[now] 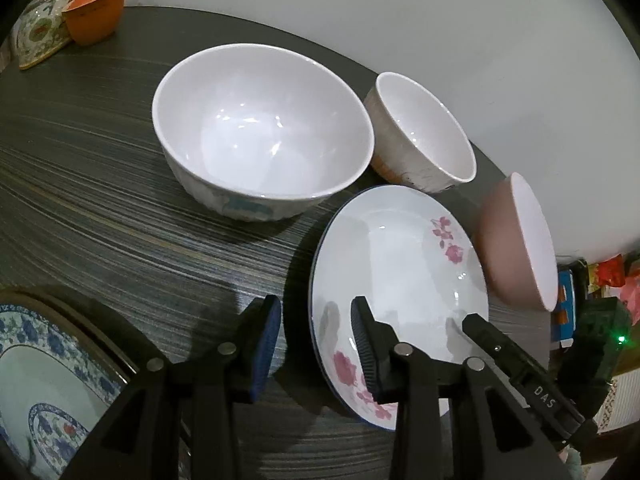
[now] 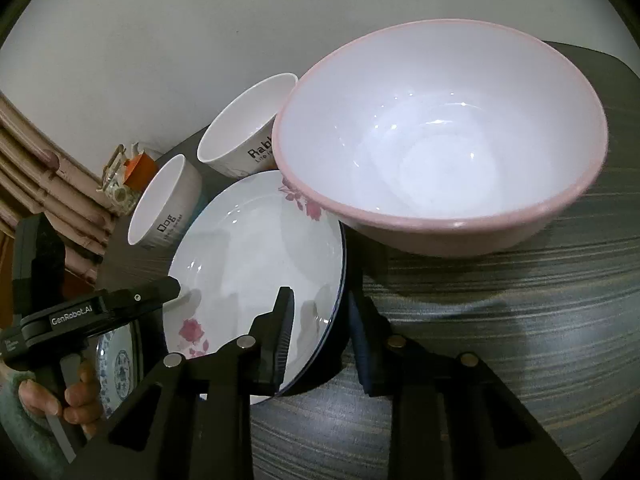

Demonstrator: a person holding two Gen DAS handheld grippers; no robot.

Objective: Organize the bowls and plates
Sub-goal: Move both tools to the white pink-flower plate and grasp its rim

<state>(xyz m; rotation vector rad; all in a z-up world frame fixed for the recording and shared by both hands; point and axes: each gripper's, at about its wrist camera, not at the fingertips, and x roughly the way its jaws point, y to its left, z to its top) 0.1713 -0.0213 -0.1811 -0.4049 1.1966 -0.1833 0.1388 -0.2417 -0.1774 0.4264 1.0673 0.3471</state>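
A white plate with pink roses point(image 1: 396, 272) point(image 2: 256, 248) lies on the dark striped table point(image 1: 100, 200). My left gripper point(image 1: 316, 340) is open, its jaws astride the plate's near left rim. My right gripper point(image 2: 320, 340) is open, its jaws astride the plate's right rim; it shows in the left wrist view point(image 1: 520, 372). A large white bowl point(image 1: 260, 128) point(image 2: 244, 136) and a small beige bowl point(image 1: 424, 132) point(image 2: 164, 204) stand behind the plate. A pink bowl point(image 1: 516, 244) point(image 2: 440, 140) stands beside it.
A blue-and-white patterned plate point(image 1: 44, 380) point(image 2: 116, 364) lies at the near left. An orange cup point(image 1: 96, 12) and a patterned dish point(image 1: 40, 24) stand at the table's far corner. A white wall point(image 1: 440, 20) runs behind the table. The left gripper shows in the right wrist view point(image 2: 100, 308).
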